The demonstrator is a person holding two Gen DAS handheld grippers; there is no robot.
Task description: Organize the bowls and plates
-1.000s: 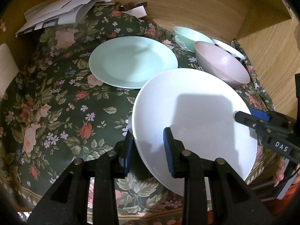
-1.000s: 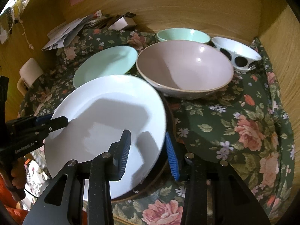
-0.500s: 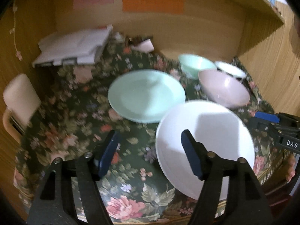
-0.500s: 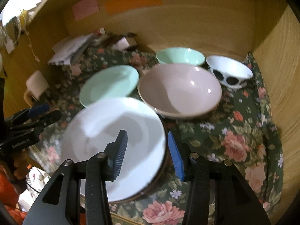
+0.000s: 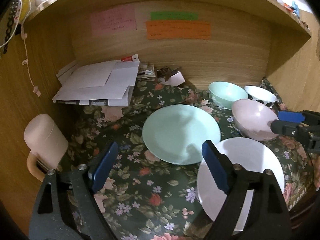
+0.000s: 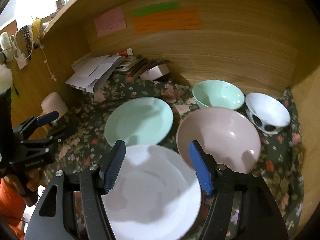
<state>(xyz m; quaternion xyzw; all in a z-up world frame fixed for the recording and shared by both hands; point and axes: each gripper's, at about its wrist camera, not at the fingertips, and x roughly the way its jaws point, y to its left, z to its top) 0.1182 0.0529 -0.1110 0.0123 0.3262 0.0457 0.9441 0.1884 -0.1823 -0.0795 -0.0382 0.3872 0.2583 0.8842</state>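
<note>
A white plate (image 5: 242, 172) (image 6: 152, 188) lies on the floral cloth near the front edge. A mint plate (image 5: 181, 133) (image 6: 140, 120) lies behind it. A pink bowl (image 5: 253, 119) (image 6: 219, 138), a mint bowl (image 5: 227, 94) (image 6: 218, 94) and a white bowl with dark spots (image 5: 261, 97) (image 6: 268, 114) stand at the back right. My left gripper (image 5: 160, 168) is open and empty, raised above the cloth left of the white plate. My right gripper (image 6: 158, 166) is open and empty, raised above the white plate's far rim.
A stack of papers (image 5: 98, 84) lies at the back left. A pale pink mug (image 5: 44, 140) stands at the left wall. Wooden walls (image 5: 200, 56) close the back and both sides. A small white box (image 6: 155, 71) sits at the back.
Both grippers have let go of the white plate, opened wide and drawn back and up. The plate now lies flat on the cloth.
</note>
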